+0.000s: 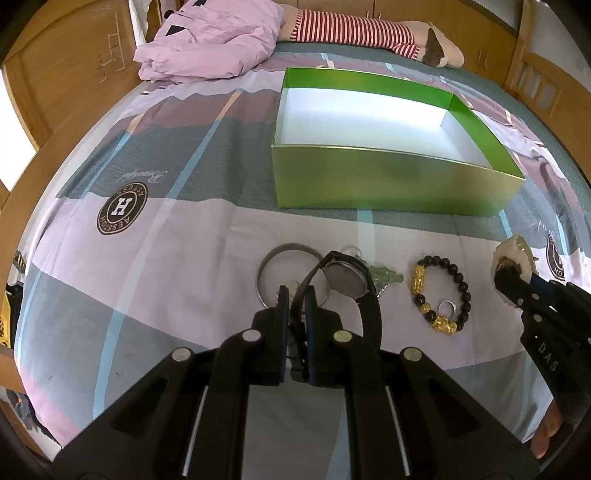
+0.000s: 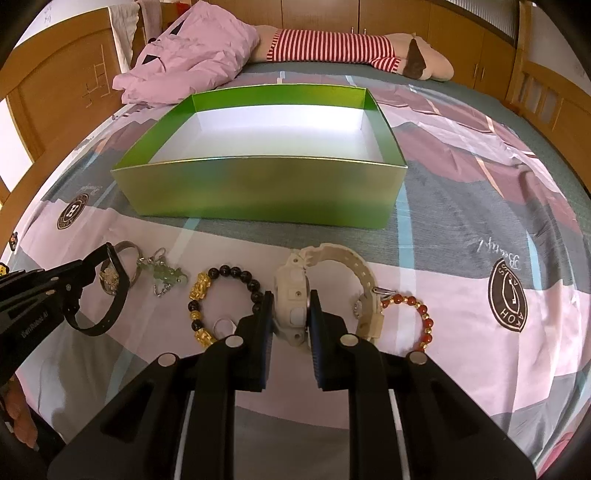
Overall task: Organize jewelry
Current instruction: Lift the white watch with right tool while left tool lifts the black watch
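My left gripper (image 1: pixel 296 299) is shut on the strap of a black watch (image 1: pixel 345 278), whose round case tilts up just ahead of the fingers. Under it lie a silver bangle (image 1: pixel 266 264) and a green jade charm (image 1: pixel 386 280). My right gripper (image 2: pixel 291 308) is shut on the case of a cream watch (image 2: pixel 293 288). A black-and-gold bead bracelet (image 2: pixel 229 291) with a small silver ring (image 2: pixel 223 326) lies to its left, and a red bead bracelet (image 2: pixel 421 317) to its right. The open green box (image 2: pixel 266 184) stands beyond, white inside with nothing in it.
Everything rests on a bed with a pink and grey patterned sheet (image 1: pixel 147 295). A crumpled pink garment (image 1: pixel 210 48) and a striped plush toy (image 1: pixel 369 31) lie at the far end. Wooden bed rails and cabinets (image 2: pixel 55 92) surround it. A person's hand (image 2: pixel 22 424) shows behind the left gripper.
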Available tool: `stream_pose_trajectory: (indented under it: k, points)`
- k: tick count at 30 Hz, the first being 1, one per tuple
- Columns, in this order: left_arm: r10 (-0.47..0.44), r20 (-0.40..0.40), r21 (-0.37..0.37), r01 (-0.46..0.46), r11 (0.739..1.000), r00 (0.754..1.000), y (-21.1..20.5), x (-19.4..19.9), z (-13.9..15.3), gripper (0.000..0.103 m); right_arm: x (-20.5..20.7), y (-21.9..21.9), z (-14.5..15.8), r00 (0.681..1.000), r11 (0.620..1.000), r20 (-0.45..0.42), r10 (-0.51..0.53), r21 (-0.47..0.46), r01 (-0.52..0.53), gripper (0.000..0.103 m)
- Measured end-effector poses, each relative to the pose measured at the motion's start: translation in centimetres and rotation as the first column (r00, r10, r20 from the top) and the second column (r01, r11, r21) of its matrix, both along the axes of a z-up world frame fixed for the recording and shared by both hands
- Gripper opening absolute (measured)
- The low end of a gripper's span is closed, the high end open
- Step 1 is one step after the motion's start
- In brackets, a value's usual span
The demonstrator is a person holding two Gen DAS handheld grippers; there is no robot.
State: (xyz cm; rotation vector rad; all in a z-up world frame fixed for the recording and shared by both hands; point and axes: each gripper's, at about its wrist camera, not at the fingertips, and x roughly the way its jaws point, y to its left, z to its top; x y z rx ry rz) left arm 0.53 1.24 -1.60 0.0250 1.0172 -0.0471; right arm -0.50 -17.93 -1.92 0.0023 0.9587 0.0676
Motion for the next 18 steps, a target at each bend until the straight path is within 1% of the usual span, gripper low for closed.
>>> stream_pose_trajectory:
  k: [18]
  points:
    - [-0.010,-0.012,0.003,0.010,1.000,1.000,-0.45,-0.14,-0.42,0.009,-0.09,0.12,-0.07,1.000,1.000,-0.004,0.000,0.001,0.000,0.018]
